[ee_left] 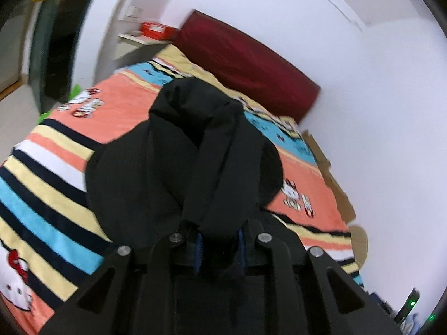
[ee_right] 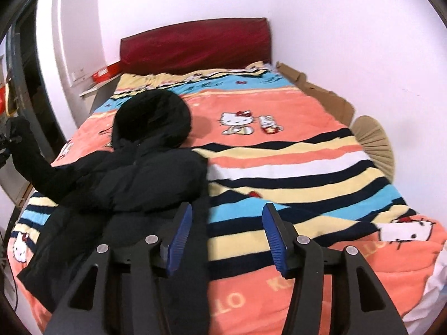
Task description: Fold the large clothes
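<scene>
The black jacket (ee_right: 145,173) is matt, puffy padded cloth. The blanket (ee_right: 307,167) on the bed looks like soft, fuzzy fleece. Each claw (ee_right: 227,237) has ribbed blue pads (ee_right: 275,240) on matt black plastic arms with dull metal rivets. The headboard (ee_right: 195,44) is dark red fabric; cardboard (ee_right: 315,89) lines the bed's far right edge.

Black jacket (ee_left: 178,167) hides left tongs' (ee_left: 219,247) blue pads.
</scene>
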The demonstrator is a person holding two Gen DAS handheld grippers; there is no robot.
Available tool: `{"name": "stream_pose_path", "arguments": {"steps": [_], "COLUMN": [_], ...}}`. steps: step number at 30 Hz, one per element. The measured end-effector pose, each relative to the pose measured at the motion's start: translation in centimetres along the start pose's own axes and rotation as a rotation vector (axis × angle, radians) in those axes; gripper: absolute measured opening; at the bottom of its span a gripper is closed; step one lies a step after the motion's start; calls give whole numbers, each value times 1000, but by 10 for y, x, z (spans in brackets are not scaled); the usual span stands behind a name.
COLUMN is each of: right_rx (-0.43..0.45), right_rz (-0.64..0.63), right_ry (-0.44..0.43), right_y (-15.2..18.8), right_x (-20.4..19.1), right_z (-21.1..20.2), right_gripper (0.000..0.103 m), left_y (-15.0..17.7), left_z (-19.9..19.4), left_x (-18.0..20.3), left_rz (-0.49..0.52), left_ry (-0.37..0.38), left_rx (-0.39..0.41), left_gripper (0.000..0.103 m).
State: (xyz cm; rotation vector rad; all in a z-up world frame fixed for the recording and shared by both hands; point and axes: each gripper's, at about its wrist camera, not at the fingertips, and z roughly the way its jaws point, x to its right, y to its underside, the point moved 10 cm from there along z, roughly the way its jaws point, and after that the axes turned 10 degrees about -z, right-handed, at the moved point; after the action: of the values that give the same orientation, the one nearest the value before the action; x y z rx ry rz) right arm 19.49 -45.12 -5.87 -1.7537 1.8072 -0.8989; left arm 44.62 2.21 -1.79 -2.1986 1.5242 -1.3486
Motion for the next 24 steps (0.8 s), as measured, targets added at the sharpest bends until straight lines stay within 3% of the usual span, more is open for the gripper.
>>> {"name": "stream_pose_path", "arguments": {"steps": [8,15,20,24], "right_rx": [11,-20,-44,-52], "right_rz": [58,141,197,217], "right_ry": [35,24,20,9], "right_y": [12,35,51,56], "right_x": [40,69,86,91], "right_z": [11,28,35,37], "right_gripper": [53,53,54,56], "left_y": [105,186,203,201], "left_z": [94,169,187,183], "left_x": [86,84,71,72], "left_rz": [116,141,158,148], "left_ry": [-40,-144,-183,-168], "left_rx": [-154,-258,-276,-274], "left_gripper": [17,22,32,53]}}
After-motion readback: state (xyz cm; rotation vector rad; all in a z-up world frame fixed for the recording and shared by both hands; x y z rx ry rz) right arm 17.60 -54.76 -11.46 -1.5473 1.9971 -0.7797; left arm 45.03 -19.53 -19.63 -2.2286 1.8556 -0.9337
